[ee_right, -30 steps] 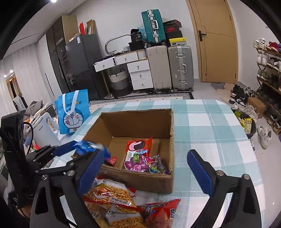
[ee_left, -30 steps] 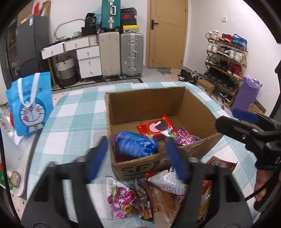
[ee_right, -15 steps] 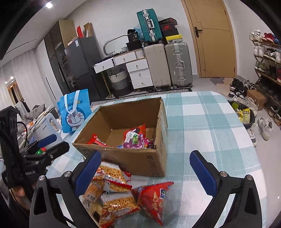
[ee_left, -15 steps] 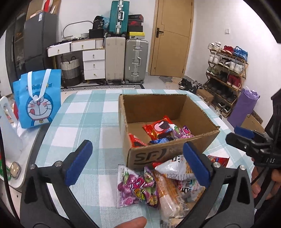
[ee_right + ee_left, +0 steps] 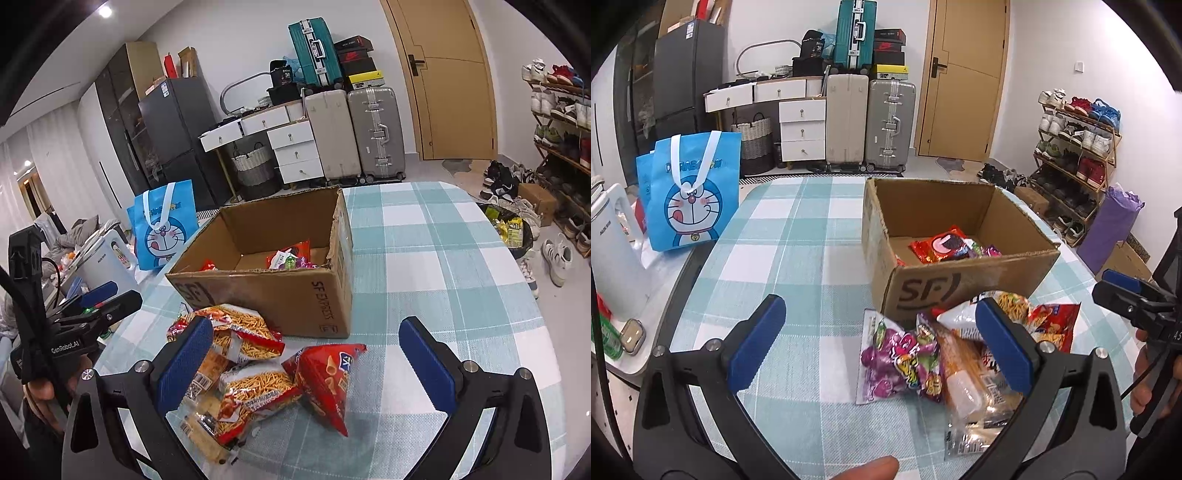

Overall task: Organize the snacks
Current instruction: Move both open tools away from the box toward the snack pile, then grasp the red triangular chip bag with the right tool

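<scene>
Brown corrugated cardboard box [image 5: 955,284] stands open-topped on the table [image 5: 783,254], which carries a teal-and-white checked cloth. Inside the box lie a red packet with a dark round biscuit print [image 5: 940,244] and a few purple-wrapped sweets just beside it.

Loose snacks lie on the table directly in front of the box's near wall:
- a purple candy bag [image 5: 894,360], flat on the cloth;
- an orange-wrapped bread pack [image 5: 964,373], touching the candy bag's right edge;
- two bags of fried noodle sticks [image 5: 243,332], overlapping one another;
- a red triangular chip bag [image 5: 328,380], to the right of the noodle bags and touching them.

Left gripper [image 5: 879,345] hovers over the table in front of the box. Its jaws have just been opening and now stand at full spread. Nothing is gripped; the candy bag and bread pack lie below the gap, with the right pad over the pile.

Right gripper [image 5: 306,360] hovers over the noodle bags and the chip bag. Its jaws stand wide apart and hold nothing; neither pad presses on a packet.

A blue cartoon tote bag [image 5: 690,192] stands upright off the table's left edge, next to a white kettle [image 5: 613,254]. Suitcases [image 5: 870,122] line the rear wall.
</scene>
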Available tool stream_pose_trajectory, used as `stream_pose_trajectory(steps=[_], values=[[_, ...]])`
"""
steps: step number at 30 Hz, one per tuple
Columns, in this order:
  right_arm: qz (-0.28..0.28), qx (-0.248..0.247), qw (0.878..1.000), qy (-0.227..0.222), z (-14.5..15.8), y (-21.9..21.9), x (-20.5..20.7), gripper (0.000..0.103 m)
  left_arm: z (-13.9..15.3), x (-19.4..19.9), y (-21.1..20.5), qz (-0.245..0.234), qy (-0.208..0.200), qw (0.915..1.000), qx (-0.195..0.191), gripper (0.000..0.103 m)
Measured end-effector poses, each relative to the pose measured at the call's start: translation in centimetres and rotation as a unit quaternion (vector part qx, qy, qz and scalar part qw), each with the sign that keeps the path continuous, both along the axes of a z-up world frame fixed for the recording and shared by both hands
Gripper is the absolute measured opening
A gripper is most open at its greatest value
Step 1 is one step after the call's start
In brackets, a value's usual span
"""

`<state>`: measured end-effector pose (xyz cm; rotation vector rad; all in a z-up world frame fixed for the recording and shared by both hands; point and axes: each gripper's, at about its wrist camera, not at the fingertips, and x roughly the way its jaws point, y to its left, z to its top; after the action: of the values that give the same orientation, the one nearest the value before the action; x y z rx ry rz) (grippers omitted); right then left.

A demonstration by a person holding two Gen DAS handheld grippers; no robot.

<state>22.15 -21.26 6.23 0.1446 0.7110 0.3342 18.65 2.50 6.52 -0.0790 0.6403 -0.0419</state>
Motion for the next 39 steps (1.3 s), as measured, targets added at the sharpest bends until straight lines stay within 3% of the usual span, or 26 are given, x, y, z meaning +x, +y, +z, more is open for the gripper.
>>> stream_pose_trajectory(steps=[4, 18, 31, 39], values=[[0.001, -0.026, 1.000, -0.002, -0.1, 0.5, -0.5, 0.102, -0.4, -0.5, 0.1, -0.001, 0.000, 1.0000, -0.002, 0.103], [0.011, -0.042, 0.998, 0.041, -1.5, 0.9, -0.2, 0.102, -2.1, -1.3, -0.1, -0.001, 0.021, 0.9996, 0.018, 0.103], [0.018, -0.046, 0.994, 0.099, -4.5, 0.2, 1.1, 0.102, -5.3, 0.4, -0.4, -0.016, 0.066, 0.9974, 0.026, 0.103], [0.009, -0.034, 0.994, 0.099, -5.3, -0.4, 1.7, 0.102, -7.2, 1.6, -0.5, -0.012, 0.085, 0.9957, 0.036, 0.103]])
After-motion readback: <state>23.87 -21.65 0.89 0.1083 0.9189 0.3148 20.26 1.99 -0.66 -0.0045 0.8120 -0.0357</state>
